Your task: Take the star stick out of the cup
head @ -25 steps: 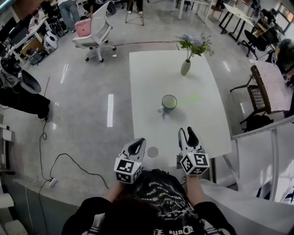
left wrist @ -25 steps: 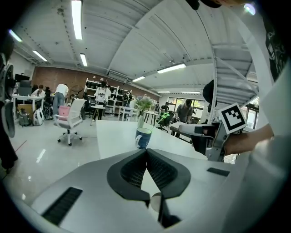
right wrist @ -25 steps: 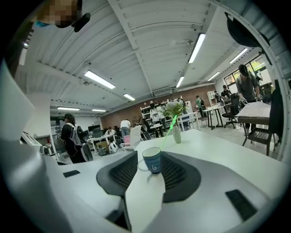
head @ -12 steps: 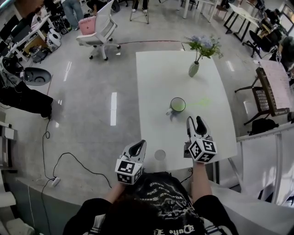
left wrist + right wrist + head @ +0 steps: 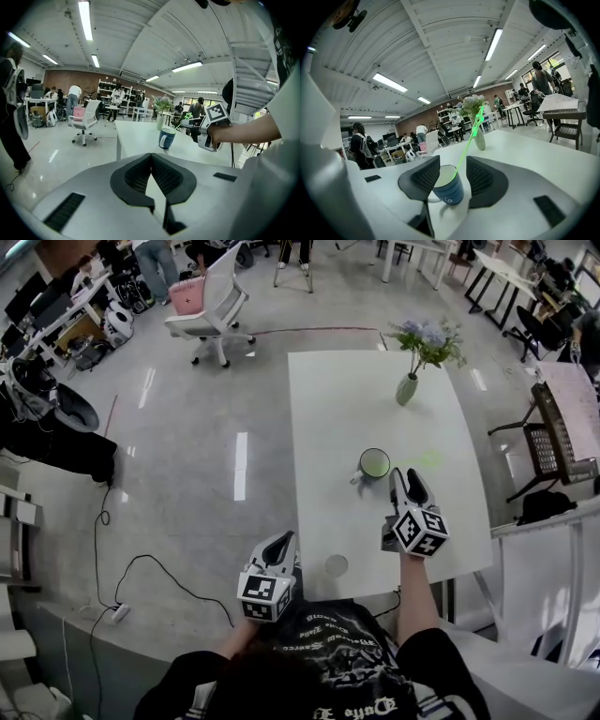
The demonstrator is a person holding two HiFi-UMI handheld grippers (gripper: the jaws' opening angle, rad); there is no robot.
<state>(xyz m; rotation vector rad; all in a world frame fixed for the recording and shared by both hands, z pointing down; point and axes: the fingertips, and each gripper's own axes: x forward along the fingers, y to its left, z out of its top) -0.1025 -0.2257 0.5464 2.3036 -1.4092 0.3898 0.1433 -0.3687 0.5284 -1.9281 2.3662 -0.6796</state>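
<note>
White rectangular table (image 5: 328, 427) carries everything I care about. Off its near left corner I keep the left gripper (image 5: 277, 547) parked just beyond the edge, out of the way, since I judge this job needs only one tool. In the left gripper view its jaws meet at the tips, closed on nothing. Just right of it, by the near edge, lies a small grey round disc (image 5: 336, 565) that I cannot identify further.

Toward the middle of the table, nearer the right edge, stands the blue ceramic cup (image 5: 374, 463) with its pale green inside and its handle turned to the near left. The thin translucent green star stick (image 5: 467, 143) sits in it with its foot inside the cup. Its shaft leans over the rim so the star end stands well above. That lean, I judge, leaves bare shaft above the rim for a pinch.

The right gripper (image 5: 410, 483) sits just beside the cup on its near right side, aimed at it. Its jaws are spread wide, and the right gripper view frames cup and stick in the gap with neither pad touching them. Near the far edge a pale ceramic vase of flowers (image 5: 406, 389) stands well clear.
</note>
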